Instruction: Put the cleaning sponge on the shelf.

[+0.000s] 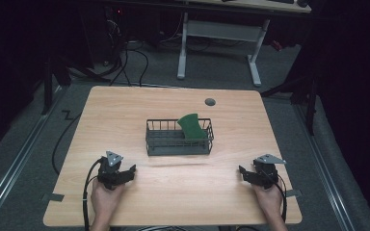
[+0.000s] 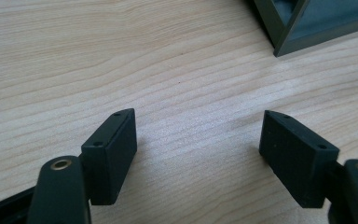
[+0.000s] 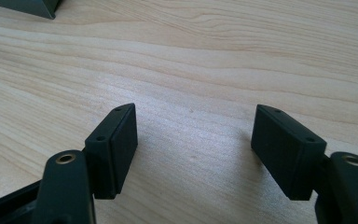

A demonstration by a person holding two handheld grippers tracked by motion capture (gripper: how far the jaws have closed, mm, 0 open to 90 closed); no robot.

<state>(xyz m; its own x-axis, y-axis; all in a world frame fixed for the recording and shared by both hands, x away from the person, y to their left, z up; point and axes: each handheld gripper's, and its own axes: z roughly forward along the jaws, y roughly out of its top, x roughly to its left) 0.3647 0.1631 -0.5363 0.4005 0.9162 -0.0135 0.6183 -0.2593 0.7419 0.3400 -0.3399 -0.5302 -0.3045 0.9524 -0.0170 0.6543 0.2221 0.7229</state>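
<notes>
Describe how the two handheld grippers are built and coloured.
Both the left gripper and the right gripper are black, each topped by a grey three-cornered plate and trailing a black cable. Their fingers are blocky black pads with small screw holes, on links with brass-coloured pivots.

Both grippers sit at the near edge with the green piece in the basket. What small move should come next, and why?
Probably nothing more than resting: the green piece already leans inside the wire basket, and both the left gripper and right gripper sit open on the table, holding nothing.
</notes>
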